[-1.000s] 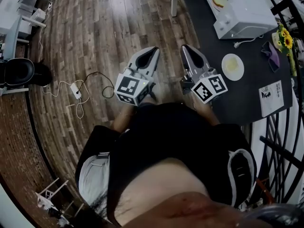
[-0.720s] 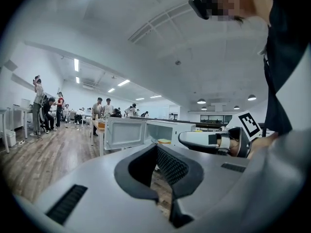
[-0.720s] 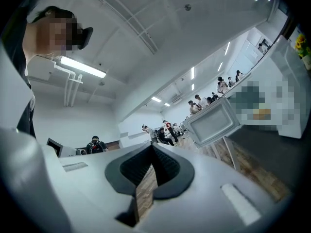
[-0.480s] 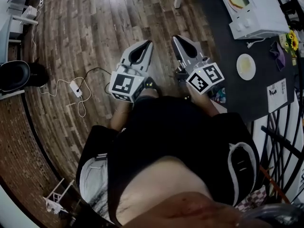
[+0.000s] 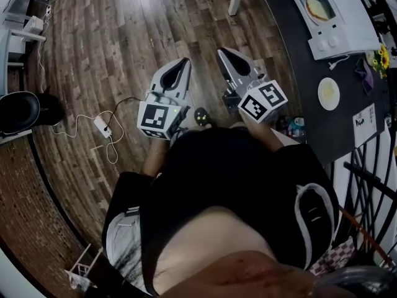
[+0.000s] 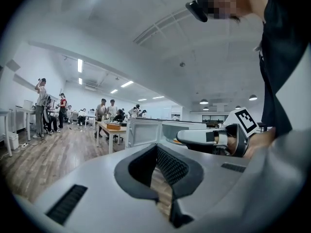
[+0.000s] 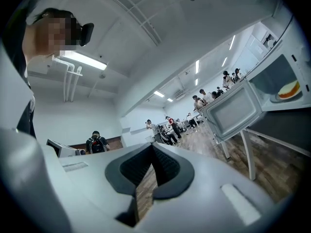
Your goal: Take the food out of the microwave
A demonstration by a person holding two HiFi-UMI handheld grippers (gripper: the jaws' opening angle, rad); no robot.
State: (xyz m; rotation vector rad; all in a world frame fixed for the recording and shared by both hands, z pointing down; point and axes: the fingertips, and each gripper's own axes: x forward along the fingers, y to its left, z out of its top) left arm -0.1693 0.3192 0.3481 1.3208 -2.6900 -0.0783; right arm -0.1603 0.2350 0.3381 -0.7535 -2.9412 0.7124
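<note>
The white microwave (image 5: 347, 27) stands on the dark table (image 5: 298, 54) at the top right, its door (image 7: 233, 110) swung open. Inside lies the food (image 5: 317, 6), a yellow-and-orange portion (image 7: 288, 90) on a plate. My left gripper (image 5: 185, 61) and right gripper (image 5: 222, 50) hang side by side over the wooden floor, left of the table and well short of the microwave. Both are shut with nothing between the jaws, as the left gripper (image 6: 156, 147) and right gripper (image 7: 151, 145) show in their own views.
A small plate (image 5: 329, 93) with something yellow, a paper sheet (image 5: 365, 124) and yellow flowers (image 5: 383, 58) sit on the table. A can (image 5: 296, 124) shows by its edge. A white adapter with cable (image 5: 101, 124) lies on the floor, a black chair (image 5: 22, 110) at far left. Several people stand at distant desks (image 6: 104, 113).
Both shut grippers have drifted left, away from the table and out over the floor. The microwave and the plate have slid toward the picture's right edge.
</note>
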